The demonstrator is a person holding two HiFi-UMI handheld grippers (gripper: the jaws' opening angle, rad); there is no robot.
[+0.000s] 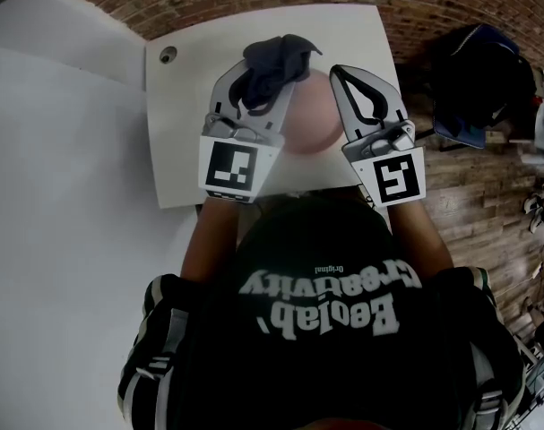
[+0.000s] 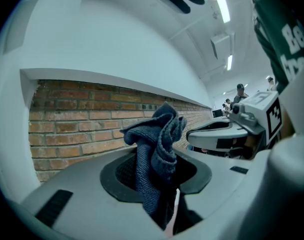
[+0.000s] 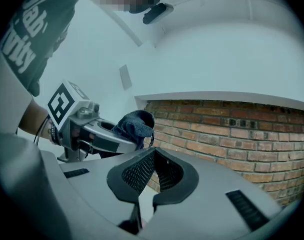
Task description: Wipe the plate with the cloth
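Observation:
A dark blue cloth is bunched between the jaws of my left gripper, which is shut on it; it stands up out of the jaws in the left gripper view. A round pink plate lies on the white table, under and between the two grippers. My right gripper hovers over the plate's right edge with its jaws shut and nothing visible at their tips. The left gripper with the cloth shows at its left.
A small round fitting sits in the table's far left corner. A dark bag rests on the brick-patterned floor at the right. The person's torso in a dark shirt fills the near side.

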